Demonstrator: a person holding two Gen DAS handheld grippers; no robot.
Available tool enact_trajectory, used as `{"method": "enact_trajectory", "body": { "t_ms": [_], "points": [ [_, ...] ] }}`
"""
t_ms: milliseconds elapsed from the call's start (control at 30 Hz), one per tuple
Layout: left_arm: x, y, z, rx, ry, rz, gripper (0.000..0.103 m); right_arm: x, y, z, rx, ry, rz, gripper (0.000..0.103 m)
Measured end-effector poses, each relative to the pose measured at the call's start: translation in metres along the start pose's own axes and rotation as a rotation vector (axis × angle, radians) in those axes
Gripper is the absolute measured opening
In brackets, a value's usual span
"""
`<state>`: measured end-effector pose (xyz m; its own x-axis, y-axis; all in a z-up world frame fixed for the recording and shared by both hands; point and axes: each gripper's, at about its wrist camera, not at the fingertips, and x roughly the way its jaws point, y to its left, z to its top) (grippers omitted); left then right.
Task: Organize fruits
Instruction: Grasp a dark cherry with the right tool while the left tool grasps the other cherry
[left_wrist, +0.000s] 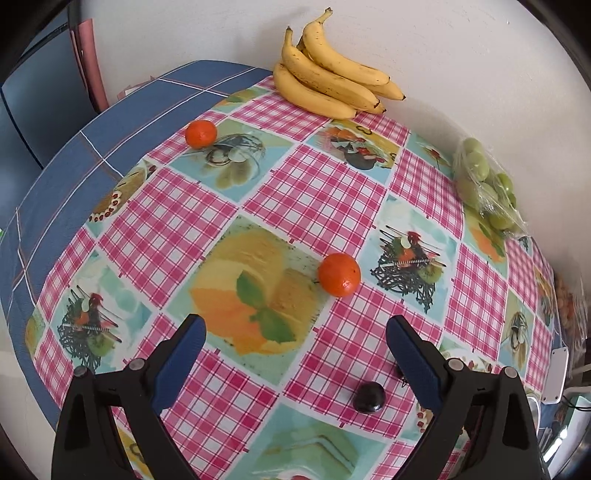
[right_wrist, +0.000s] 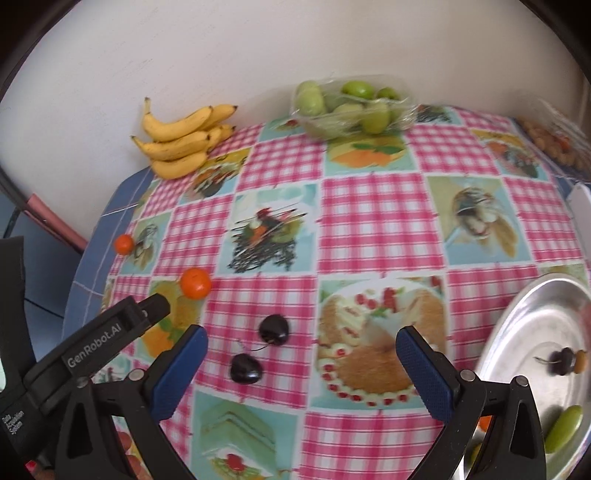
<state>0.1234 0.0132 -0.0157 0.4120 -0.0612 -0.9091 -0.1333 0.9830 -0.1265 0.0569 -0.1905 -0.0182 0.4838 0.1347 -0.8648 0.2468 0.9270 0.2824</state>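
Now my left tongs (left_wrist: 295, 341) and right tongs (right_wrist: 301, 349) are spread wide and empty; two cherries (right_wrist: 273, 329) lie between the right ones, bananas (right_wrist: 181, 138) far back.

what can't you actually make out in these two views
- Small dark and tan pieces on the round silver metal tray, right wrist view: motion blur, kind unclear.
- Bag of brownish items at the table's far right: blurred, cut by the fisheye edge.
- Second dark red cherry: left wrist view shows only one; the left gripper's arm hides the other.
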Motion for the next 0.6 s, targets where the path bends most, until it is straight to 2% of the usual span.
{"method": "enact_trajectory", "body": {
  "t_ms": [67,333,433,500,567,600],
  "points": [
    [0.002,0.001,0.0,0.003,0.008,-0.006,0.098,0.003,0.001,0.0,-0.003,0.015,0.021,0.103],
    [0.024,0.007,-0.006,0.0,0.09,-0.024,0.098,0.018,-0.002,-0.003,-0.019,0.062,0.012,0.103],
    [0.032,0.015,-0.008,-0.042,0.126,-0.011,0.098,0.027,-0.004,-0.005,-0.001,0.077,0.033,0.102],
    [0.039,0.021,-0.008,-0.068,0.148,-0.026,0.098,0.031,-0.003,-0.005,0.001,0.078,0.032,0.098],
    [0.045,0.024,-0.008,-0.073,0.161,-0.026,0.098,0.036,0.0,-0.003,-0.008,0.075,0.032,0.089],
    [0.048,0.025,-0.009,-0.076,0.17,-0.024,0.098,0.038,0.001,-0.003,-0.011,0.073,0.032,0.089]
  ]
}}
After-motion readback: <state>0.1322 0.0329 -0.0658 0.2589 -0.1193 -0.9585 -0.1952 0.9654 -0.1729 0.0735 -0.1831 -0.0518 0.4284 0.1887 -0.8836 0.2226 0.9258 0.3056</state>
